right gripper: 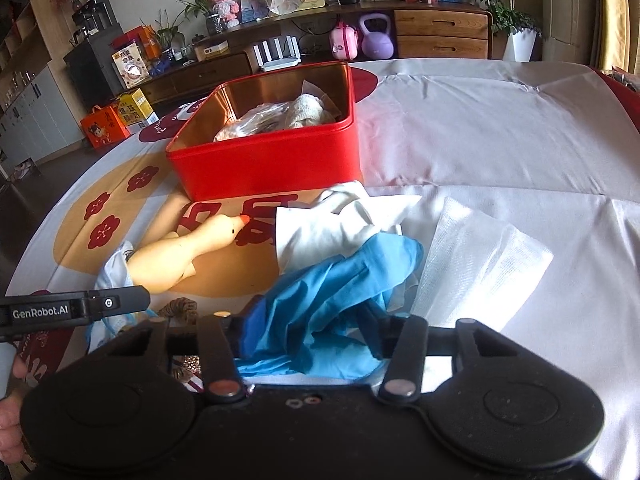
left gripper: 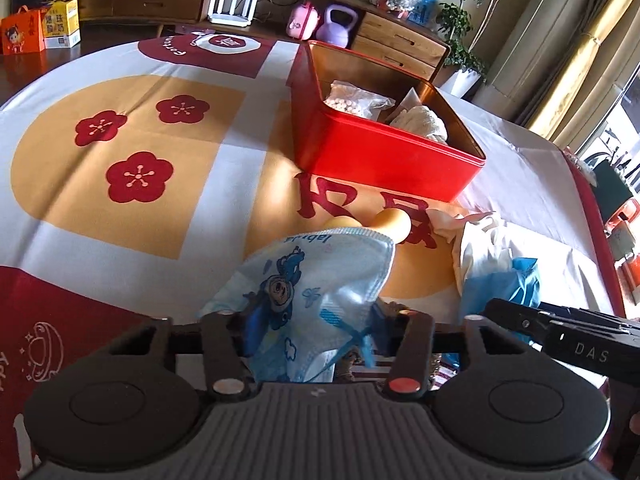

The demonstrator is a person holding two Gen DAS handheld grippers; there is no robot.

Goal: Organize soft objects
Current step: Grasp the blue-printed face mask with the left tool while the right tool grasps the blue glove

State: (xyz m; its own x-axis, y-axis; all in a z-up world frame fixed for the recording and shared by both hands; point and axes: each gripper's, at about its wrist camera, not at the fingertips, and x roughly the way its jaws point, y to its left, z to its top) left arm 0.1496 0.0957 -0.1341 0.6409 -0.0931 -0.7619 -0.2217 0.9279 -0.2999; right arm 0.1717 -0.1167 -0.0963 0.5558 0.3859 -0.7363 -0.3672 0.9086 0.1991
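Observation:
My left gripper (left gripper: pixel 316 332) is shut on a child's face mask (left gripper: pixel 312 280), white and blue with a cartoon print, which bulges up between the fingers. My right gripper (right gripper: pixel 316 340) is shut on a crumpled blue glove (right gripper: pixel 332 280). Just beyond the mask lies a yellow rubber chicken toy (right gripper: pixel 192 248). A white cloth (right gripper: pixel 320 224) and a white paper towel (right gripper: pixel 480 256) lie by the glove. Further back stands an open red tin (right gripper: pixel 264 164) holding a bag of beads (left gripper: pixel 352 100) and a cream knit cloth (left gripper: pixel 424 120).
The table wears a tablecloth (left gripper: pixel 132 152) printed in white, tan and red. A brown scrunchie (right gripper: pixel 180 308) lies near the left gripper's finger (right gripper: pixel 120 300). Behind the table are wooden drawers (right gripper: pixel 440 36), a purple kettlebell (right gripper: pixel 374 38) and boxes on the floor.

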